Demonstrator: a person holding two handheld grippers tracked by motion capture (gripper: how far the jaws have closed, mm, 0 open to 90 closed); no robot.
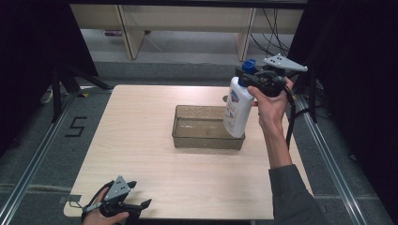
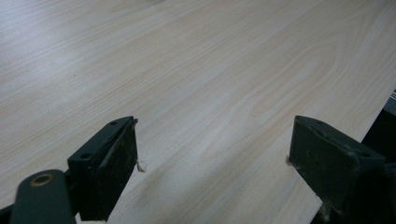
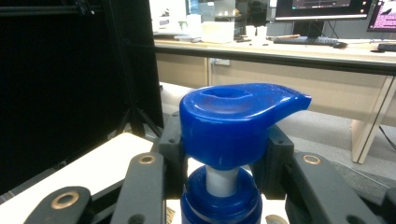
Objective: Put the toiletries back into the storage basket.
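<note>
A white pump bottle (image 1: 236, 111) with a blue pump head (image 1: 248, 65) hangs tilted over the right end of a clear brownish plastic bin (image 1: 187, 138) in the middle of the table. My right gripper (image 1: 251, 77) is shut on the bottle's neck just under the pump. In the right gripper view the blue pump head (image 3: 233, 121) sits between the two black jaws. My left gripper (image 1: 141, 199) rests at the table's near-left corner, open. In the left gripper view its fingers (image 2: 109, 168) stand wide apart over bare wood.
The light wood table (image 1: 141, 117) has free surface left of and in front of the bin. Black curtains flank both sides. Desk legs and cables (image 1: 270, 28) stand beyond the far edge. A floor mark "5" (image 1: 76, 126) lies left of the table.
</note>
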